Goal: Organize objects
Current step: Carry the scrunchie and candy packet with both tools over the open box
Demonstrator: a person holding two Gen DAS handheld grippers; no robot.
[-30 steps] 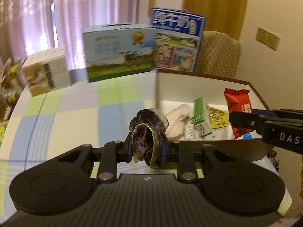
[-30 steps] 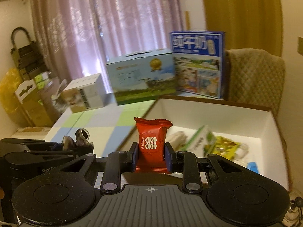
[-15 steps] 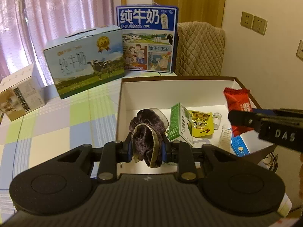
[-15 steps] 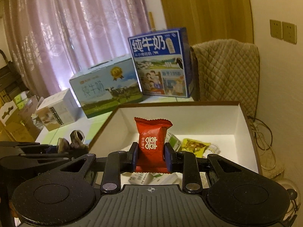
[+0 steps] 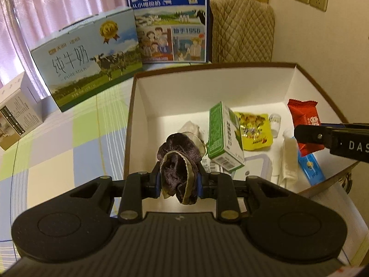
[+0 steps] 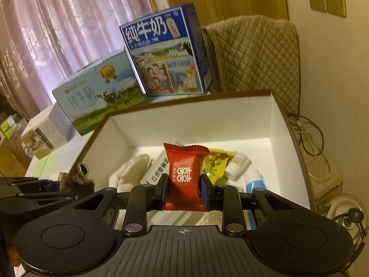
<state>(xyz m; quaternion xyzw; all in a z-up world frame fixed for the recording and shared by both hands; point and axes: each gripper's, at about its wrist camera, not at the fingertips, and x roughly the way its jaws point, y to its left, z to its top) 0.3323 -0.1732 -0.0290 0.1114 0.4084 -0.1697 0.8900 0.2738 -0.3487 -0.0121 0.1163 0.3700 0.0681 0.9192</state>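
Observation:
My left gripper (image 5: 177, 182) is shut on a dark purple scrunchie (image 5: 178, 159), held over the near left part of an open white box (image 5: 207, 87). My right gripper (image 6: 184, 188) is shut on a red snack packet (image 6: 184, 168) above the same box (image 6: 189, 124); in the left wrist view that packet (image 5: 304, 115) hangs at the right. Inside the box lie a green carton (image 5: 224, 136), a yellow snack bag (image 5: 254, 129), a pale cloth (image 6: 131, 168), a small white bottle (image 6: 238, 165) and a blue-and-white tube (image 6: 253, 182).
Two milk cartons (image 5: 85, 55) (image 5: 170, 20) stand behind the box on the checked tablecloth (image 5: 60, 147), with a smaller box (image 5: 16, 115) at far left. A quilted chair (image 6: 256, 53) stands behind; cables (image 6: 311, 133) lie on the floor at right.
Both grippers have moved forward and rightward over the white box, each still clamping its item. The box fills more of both views.

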